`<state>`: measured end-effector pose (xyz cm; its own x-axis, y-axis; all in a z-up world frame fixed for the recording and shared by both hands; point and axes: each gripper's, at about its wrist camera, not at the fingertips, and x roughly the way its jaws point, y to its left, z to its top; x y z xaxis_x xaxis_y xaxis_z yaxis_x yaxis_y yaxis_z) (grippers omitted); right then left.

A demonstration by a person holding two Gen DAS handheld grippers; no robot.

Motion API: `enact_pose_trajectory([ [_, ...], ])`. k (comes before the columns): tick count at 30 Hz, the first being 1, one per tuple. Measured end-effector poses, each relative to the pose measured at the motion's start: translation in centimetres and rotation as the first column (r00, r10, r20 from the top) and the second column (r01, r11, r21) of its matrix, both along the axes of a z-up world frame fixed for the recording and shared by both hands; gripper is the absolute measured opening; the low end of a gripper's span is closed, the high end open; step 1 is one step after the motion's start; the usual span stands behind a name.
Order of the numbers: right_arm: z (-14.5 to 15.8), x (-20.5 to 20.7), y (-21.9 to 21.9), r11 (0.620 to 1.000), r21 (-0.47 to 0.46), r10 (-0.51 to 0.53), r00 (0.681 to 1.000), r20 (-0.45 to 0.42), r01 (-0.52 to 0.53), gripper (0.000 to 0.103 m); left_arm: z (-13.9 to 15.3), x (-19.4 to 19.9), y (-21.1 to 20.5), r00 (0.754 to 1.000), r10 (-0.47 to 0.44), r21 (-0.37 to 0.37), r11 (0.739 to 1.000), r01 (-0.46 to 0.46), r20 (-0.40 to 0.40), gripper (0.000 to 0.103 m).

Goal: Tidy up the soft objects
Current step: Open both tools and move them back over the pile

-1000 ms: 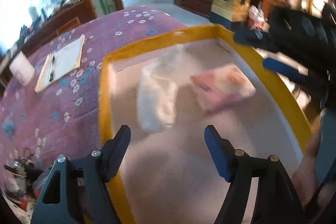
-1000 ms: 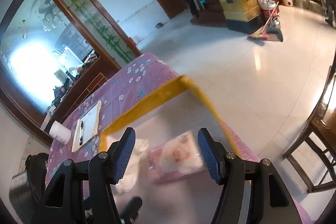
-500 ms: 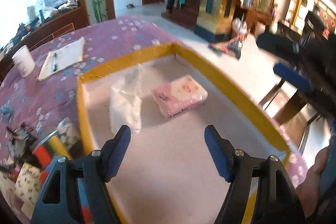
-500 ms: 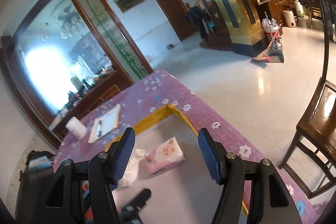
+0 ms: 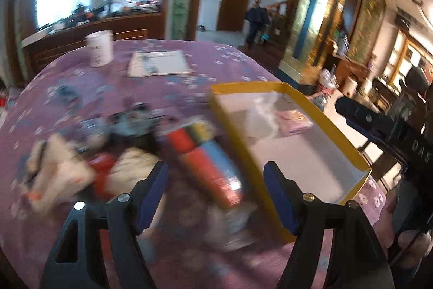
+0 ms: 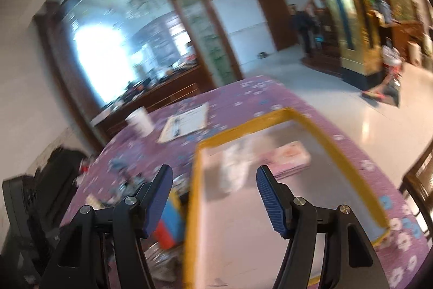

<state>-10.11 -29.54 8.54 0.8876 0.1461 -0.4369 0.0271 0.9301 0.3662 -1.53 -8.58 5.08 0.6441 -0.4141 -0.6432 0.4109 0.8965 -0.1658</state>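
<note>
We hold two grippers over a round table with a purple flowered cloth. Our left gripper has its fingers spread with nothing between them; below it, blurred, lies a pile of soft packets and small things on the cloth, left of the tray. A striped red, yellow and blue pack lies just beside the tray's left wall, at the near side.

Our right gripper is opening, and nothing is between its fingers; it hangs above the tray's left wall. In the left view it shows at the right edge, dark with a blue pad, above the tray's right rim.

The yellow-walled tray sits on the right part of the table. Inside it, toward the far end, a crumpled white bag stands left of a flat pink pack, the two just beside each other; we cannot tell whether they touch. The near part of the tray floor is bare.

Farther off on the cloth, a white cup stands at the far left and a clipboard lies right of it. A person stands far off by a brown door. Much of both views is smeared.
</note>
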Motion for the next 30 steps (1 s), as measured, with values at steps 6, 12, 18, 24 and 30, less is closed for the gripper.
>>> enact_pose_trajectory([
  [6, -1.9, 0.5, 5.0, 0.977, 0.015, 0.211, 0.977, -0.022, -0.211, 0.074, -1.0, 0.5, 7.9, 0.988, 0.152, -0.041, 0.988, -0.151, 0.015, 0.075],
  [12, -5.1, 0.9, 8.3, 0.933, 0.076, 0.359, 0.927, -0.112, -0.352, 0.074, -4.1, 1.8, 11.3, 0.976, 0.209, -0.049, 0.976, -0.211, -0.058, 0.075],
  [18, -7.4, 1.3, 11.2, 0.917, -0.006, 0.386, 0.891, -0.24, -0.399, 0.074, -5.6, 2.4, 11.4, 0.981, 0.156, -0.069, 0.984, -0.165, -0.111, 0.075],
  [24, -8.2, 2.4, 13.0, 0.913, -0.083, 0.361, 0.887, -0.289, -0.399, 0.074, -5.6, 2.1, 12.5, 0.975, 0.188, -0.104, 0.974, -0.2, -0.117, 0.075],
  [30, -8.6, 3.8, 13.7, 0.929, -0.205, 0.223, 0.909, -0.351, -0.307, 0.078, -5.5, 2.1, 12.7, 0.974, 0.185, -0.124, 0.972, -0.201, -0.132, 0.075],
])
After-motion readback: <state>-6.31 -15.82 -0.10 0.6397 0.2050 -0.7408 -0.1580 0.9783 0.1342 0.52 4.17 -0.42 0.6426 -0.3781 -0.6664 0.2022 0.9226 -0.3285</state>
